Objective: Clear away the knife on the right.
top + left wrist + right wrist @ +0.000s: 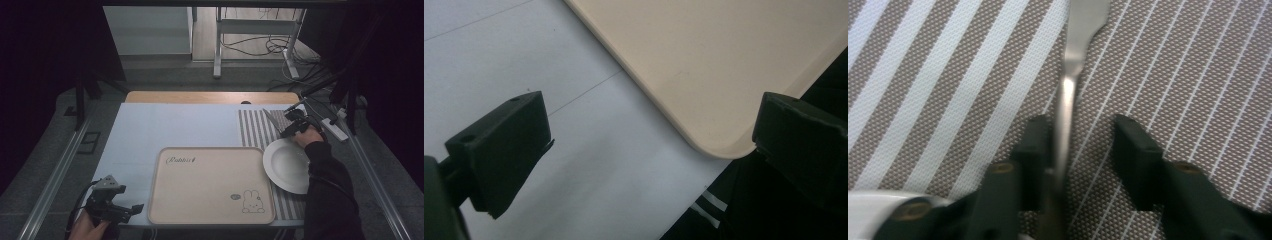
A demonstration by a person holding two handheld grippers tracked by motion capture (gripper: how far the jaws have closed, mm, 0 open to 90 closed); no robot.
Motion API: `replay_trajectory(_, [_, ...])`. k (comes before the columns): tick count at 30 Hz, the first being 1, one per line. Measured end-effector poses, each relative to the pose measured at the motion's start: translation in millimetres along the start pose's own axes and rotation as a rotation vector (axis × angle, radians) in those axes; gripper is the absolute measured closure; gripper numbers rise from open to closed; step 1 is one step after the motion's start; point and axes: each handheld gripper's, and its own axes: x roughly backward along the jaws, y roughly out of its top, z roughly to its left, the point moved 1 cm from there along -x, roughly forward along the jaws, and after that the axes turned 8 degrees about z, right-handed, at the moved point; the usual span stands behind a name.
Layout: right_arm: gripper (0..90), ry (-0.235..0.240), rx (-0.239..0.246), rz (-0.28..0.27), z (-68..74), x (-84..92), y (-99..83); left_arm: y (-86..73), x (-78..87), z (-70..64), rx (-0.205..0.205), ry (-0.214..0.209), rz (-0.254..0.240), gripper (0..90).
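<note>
A silver utensil lies on the striped placemat at the far right of the table. My right gripper is down over its handle. In the right gripper view the utensil's handle runs between the jaws of that gripper. It lies against the left jaw, and a gap stays to the right jaw, so the gripper is open. My left gripper rests at the table's near left corner. Its jaws stand wide open with nothing between them, beside a corner of the beige tray.
A white plate sits on the placemat just near of the right gripper, and its rim shows beside the jaws. The beige rabbit tray takes the table's near middle. Pale tabletop stretches behind it.
</note>
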Motion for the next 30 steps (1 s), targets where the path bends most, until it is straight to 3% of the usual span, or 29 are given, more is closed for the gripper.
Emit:
replay_trajectory(1, [79.8,0.0,0.026,0.015,1.4,0.8,0.1,0.0,0.1,-0.2,-0.001,0.0,0.001,2.3])
replay_trajectory(8, [80.5,0.011,0.035,0.03,-0.1,0.8,2.8,-0.1,0.1,0.3,0.001,-0.001,-0.001,2.3])
replay_trajectory(13, [80.6,0.007,0.068,-0.007,-4.5,4.0,3.0,0.3,0.0,0.6,0.003,-0.002,0.0,2.3])
replay_trajectory(21, [80.7,-0.025,0.053,-0.046,-14.9,17.3,2.4,0.2,-0.1,0.4,0.005,-0.001,-0.001,2.3])
replay_trajectory(28, [80.6,-0.011,0.026,-0.083,-23.2,27.6,-1.6,0.4,-0.3,0.5,0.007,-0.001,-0.001,2.4])
replay_trajectory(30, [80.6,0.02,0.006,-0.117,-25.7,32.5,-4.9,0.4,-0.3,0.4,0.007,-0.001,-0.001,2.4])
